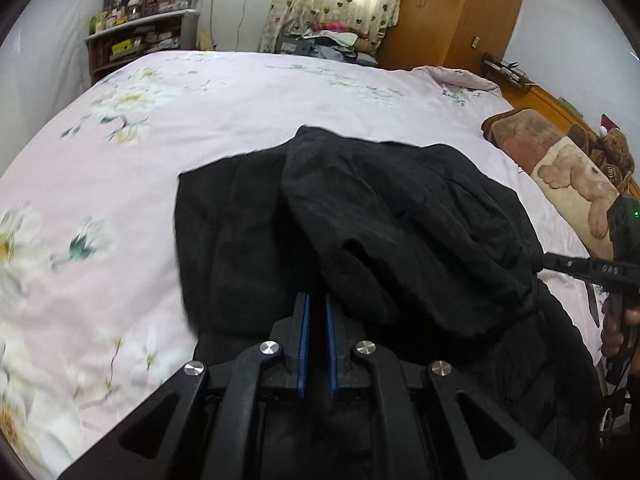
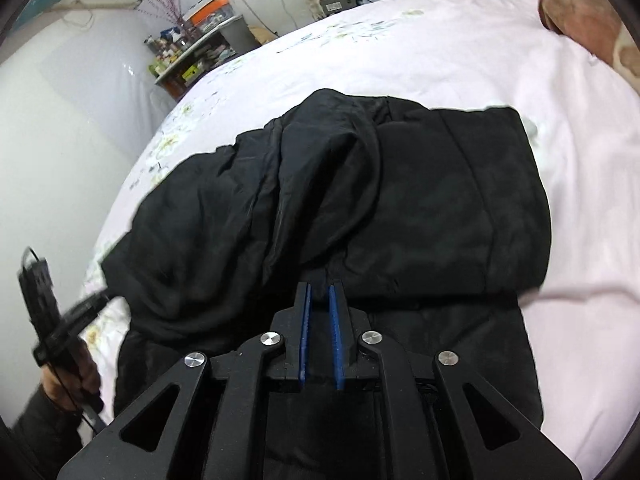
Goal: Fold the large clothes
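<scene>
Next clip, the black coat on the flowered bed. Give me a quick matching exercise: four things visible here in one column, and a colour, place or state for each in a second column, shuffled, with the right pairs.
Things:
1. garment
2. bedsheet
3. wardrobe
4. shelf

Descriptions:
A. orange-brown wood, in the far corner
B. pale pink with white flowers
C. black, bunched up on the bed
D. crowded with bottles and boxes, by the white wall

Pairs: 1-C, 2-B, 3-A, 4-D
</scene>
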The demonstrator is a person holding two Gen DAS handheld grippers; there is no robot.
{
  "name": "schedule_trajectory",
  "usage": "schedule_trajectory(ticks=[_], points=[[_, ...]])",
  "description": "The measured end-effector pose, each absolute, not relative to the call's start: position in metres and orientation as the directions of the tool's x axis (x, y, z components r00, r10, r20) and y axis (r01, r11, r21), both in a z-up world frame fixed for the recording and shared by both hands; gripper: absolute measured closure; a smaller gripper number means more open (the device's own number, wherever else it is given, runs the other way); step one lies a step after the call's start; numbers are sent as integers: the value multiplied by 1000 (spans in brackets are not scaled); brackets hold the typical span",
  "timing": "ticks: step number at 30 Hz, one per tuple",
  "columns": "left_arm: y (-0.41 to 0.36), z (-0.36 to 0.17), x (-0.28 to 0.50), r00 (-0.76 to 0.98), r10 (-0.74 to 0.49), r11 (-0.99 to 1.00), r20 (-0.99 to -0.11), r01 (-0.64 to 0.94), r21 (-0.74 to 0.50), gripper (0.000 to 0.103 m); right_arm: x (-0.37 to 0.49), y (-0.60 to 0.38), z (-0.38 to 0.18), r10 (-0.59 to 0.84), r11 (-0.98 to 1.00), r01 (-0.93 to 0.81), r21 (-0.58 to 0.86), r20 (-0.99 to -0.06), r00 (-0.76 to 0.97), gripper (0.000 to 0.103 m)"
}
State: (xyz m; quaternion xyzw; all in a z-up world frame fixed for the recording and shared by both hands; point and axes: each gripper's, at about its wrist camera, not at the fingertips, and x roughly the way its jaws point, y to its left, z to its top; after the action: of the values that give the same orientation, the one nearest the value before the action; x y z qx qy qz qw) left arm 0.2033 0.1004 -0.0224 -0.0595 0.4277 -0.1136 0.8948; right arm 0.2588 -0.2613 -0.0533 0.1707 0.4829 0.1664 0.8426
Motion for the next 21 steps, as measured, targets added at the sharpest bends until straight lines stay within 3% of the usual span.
schedule_trajectory(ticks=[1, 3, 5, 6, 7, 9, 12, 14, 15, 16, 18, 21], points=[[103, -20, 200, 613, -250, 968, -749, 144, -206, 94, 257, -264, -51, 458, 877, -110, 468, -746, 483, 83], [106, -13, 197, 630, -251, 967, -735, 131, -218, 94, 256, -267, -46, 492, 852, -103, 513, -720, 490, 59], [110, -8, 194, 650, -257, 963, -715, 111, -245, 89, 261, -267, -44, 531, 821, -98, 562, -689, 493, 54], [111, -4, 195, 661, -270, 957, -700, 104, -271, 72, 264, -265, -45, 545, 810, -100, 578, -679, 492, 54], [110, -1, 197, 670, -283, 950, -687, 100, -294, 45, 267, -262, -46, 557, 800, -102, 591, -670, 491, 54], [105, 0, 205, 687, -289, 946, -666, 98, -309, 27, 276, -254, -52, 569, 790, -95, 606, -665, 484, 54], [93, -19, 229, 655, -277, 950, -703, 76, -304, 28, 297, -242, -69, 579, 774, -61, 630, -667, 469, 54], [86, -38, 244, 609, -263, 957, -749, 65, -283, 42, 305, -237, -79, 588, 764, -28, 645, -676, 445, 54], [83, -46, 250, 588, -237, 965, -773, 53, -256, 61, 309, -235, -82, 580, 770, -20, 638, -686, 440, 76], [83, -50, 253, 574, -239, 966, -784, 54, -254, 72, 310, -230, -84, 557, 790, -16, 613, -706, 438, 94], [87, -44, 250, 601, -240, 965, -763, 60, -256, 79, 303, -226, -75, 562, 786, -38, 617, -687, 461, 98], [95, -42, 242, 631, -224, 971, -742, 76, -229, 81, 285, -223, -63, 567, 785, -83, 614, -659, 494, 99]])
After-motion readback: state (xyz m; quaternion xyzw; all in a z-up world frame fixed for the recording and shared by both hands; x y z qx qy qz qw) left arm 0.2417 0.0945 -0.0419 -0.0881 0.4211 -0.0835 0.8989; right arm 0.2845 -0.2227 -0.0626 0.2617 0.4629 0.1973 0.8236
